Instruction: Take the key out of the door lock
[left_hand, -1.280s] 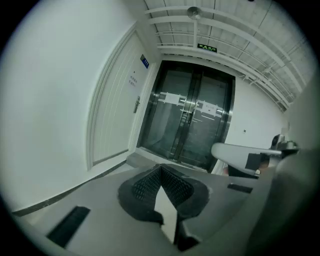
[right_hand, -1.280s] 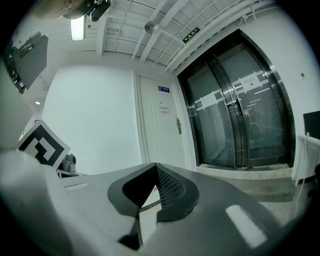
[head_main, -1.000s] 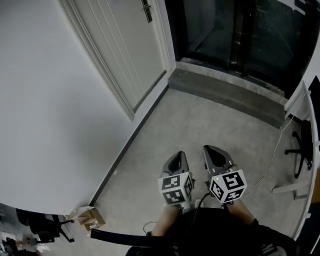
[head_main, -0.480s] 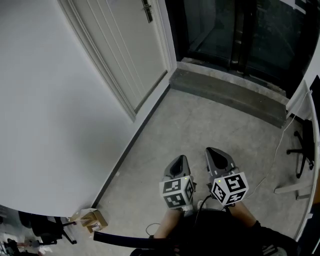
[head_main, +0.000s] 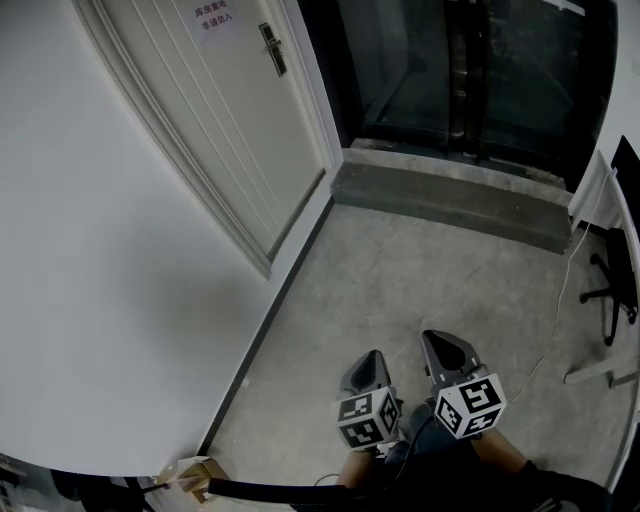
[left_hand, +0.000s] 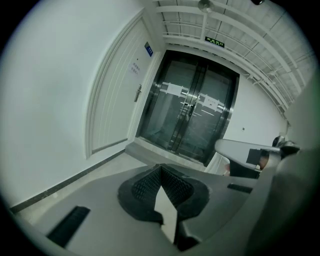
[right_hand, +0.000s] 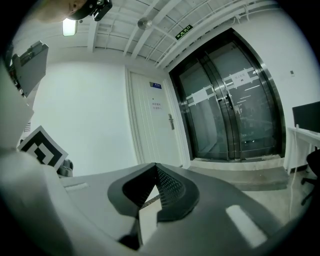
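Observation:
The white door (head_main: 215, 120) stands at the upper left of the head view, with its dark handle and lock plate (head_main: 271, 48) near the top edge. The key is too small to make out. The same handle (left_hand: 138, 93) shows far off in the left gripper view, and the handle (right_hand: 171, 121) also appears in the right gripper view. Both grippers hang low over the concrete floor, several steps from the door. My left gripper (head_main: 374, 356) is shut and holds nothing. My right gripper (head_main: 440, 338) beside it is also shut and holds nothing.
Dark glass double doors (head_main: 470, 70) stand behind a raised concrete step (head_main: 450, 205) to the right of the door. A white wall (head_main: 90, 280) runs along the left. A cardboard box (head_main: 195, 475) lies by the skirting. An office chair (head_main: 612, 290) and a cable (head_main: 556, 310) are at the right.
The head view has lifted, so more of the door and its handle shows. Both grippers sit lower and slightly further right in the frame, and both are still shut.

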